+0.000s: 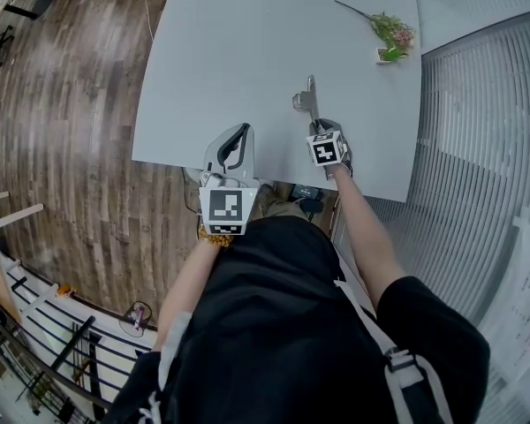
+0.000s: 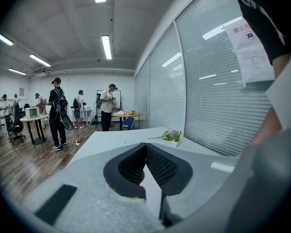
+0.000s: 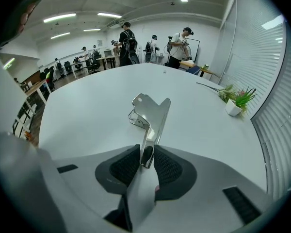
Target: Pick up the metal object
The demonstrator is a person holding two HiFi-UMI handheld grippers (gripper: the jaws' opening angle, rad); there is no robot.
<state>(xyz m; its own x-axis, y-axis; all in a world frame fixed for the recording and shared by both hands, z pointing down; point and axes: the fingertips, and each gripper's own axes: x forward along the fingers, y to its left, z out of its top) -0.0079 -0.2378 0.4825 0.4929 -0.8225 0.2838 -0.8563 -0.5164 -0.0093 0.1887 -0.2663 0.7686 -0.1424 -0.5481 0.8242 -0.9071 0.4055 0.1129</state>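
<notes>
My right claw [image 3: 146, 155] was closed on the metal object [image 3: 153, 113], a bright bent plate with a wire loop on its left face. Both pads pinched the plate's near end; the plate stood on edge and ran away from the jaws. The object sat near the bench's [image 1: 230, 51] near edge, right of the bench's middle. I could not tell whether it rested on the bench or hung just clear of it.

My left claw [image 2: 145, 152] was closed with nothing between its pads, which met at their tips. It hung over the bench's near edge, left of the right claw and apart from the object.

A small potted plant [image 1: 390, 34] stood at the bench's far right corner, with one long stem lying on the bench beside it.
</notes>
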